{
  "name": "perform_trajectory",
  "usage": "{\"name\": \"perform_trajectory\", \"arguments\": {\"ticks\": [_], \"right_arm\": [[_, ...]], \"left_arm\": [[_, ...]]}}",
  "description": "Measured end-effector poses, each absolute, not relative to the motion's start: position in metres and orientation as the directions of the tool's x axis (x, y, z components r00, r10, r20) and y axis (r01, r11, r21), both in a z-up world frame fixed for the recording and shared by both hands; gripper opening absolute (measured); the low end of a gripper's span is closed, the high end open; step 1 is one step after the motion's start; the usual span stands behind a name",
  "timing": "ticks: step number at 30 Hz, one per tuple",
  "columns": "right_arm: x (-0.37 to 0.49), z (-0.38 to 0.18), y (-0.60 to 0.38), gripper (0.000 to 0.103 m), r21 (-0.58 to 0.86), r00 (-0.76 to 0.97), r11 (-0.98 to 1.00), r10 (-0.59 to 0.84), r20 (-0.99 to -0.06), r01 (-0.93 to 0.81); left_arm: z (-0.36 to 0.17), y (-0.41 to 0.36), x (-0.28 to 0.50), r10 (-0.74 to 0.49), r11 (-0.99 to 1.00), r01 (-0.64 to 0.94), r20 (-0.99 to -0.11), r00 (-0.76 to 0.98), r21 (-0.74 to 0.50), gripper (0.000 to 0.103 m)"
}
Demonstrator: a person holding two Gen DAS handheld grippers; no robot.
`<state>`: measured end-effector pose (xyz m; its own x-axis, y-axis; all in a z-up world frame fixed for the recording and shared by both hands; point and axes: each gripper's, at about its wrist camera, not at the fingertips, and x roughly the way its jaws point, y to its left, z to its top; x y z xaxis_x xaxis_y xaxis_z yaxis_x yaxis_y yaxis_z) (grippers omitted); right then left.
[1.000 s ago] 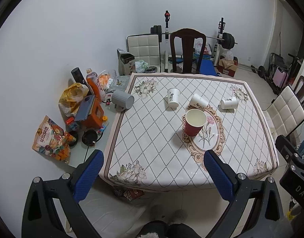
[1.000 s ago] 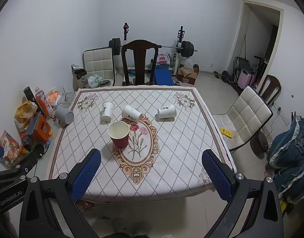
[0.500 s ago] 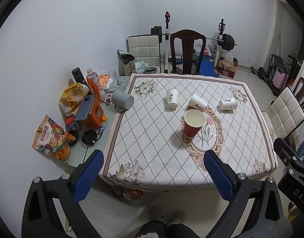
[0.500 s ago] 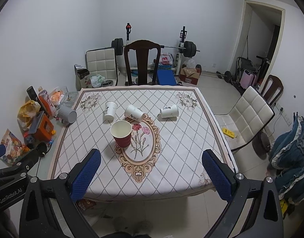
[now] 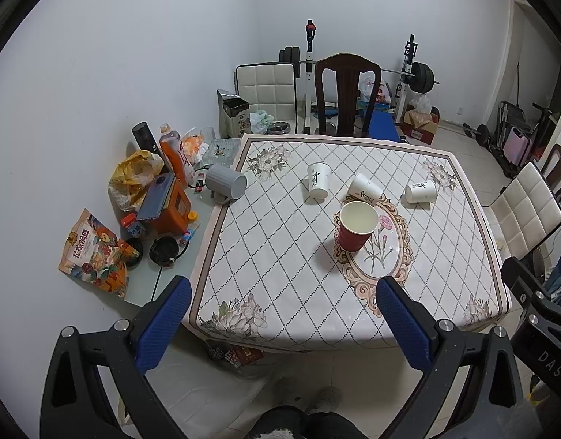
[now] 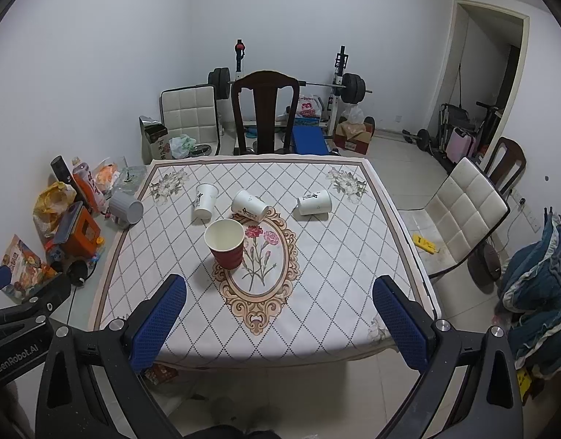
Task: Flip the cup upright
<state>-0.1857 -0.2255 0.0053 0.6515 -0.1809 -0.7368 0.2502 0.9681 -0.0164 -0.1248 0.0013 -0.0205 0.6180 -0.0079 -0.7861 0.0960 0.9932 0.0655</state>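
A red paper cup (image 5: 356,225) (image 6: 226,243) stands upright near the middle of the patterned table (image 5: 280,256) (image 6: 335,256). Behind it are three white paper cups. The left one (image 5: 318,184) (image 6: 204,200) stands upside down. The middle one (image 5: 364,189) (image 6: 249,206) and the right one (image 5: 421,191) (image 6: 314,201) lie on their sides. My left gripper (image 5: 284,314) and right gripper (image 6: 280,314) are both open and empty, held back from the table's near edge, well short of the cups.
A side surface left of the table holds a grey mug (image 5: 225,184), an orange bottle (image 5: 174,153), bags and snack packs (image 5: 92,252). A dark wooden chair (image 5: 348,95) stands behind the table, a white padded chair (image 6: 467,212) to the right. Gym weights line the back wall.
Both grippers have drawn back slightly from the table; the cups look a little farther away. No cup has moved.
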Motion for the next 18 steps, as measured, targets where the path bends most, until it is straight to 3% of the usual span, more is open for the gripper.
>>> {"name": "perform_trajectory", "arguments": {"ticks": [18], "right_arm": [[-0.1836,0.0047,-0.2235,0.103,-0.019,0.650,0.967,-0.186,-0.737,0.255]], "left_arm": [[-0.0219,-0.0025,-0.1207,0.000,0.994,0.084,-0.789,0.615,0.066,0.103]]}}
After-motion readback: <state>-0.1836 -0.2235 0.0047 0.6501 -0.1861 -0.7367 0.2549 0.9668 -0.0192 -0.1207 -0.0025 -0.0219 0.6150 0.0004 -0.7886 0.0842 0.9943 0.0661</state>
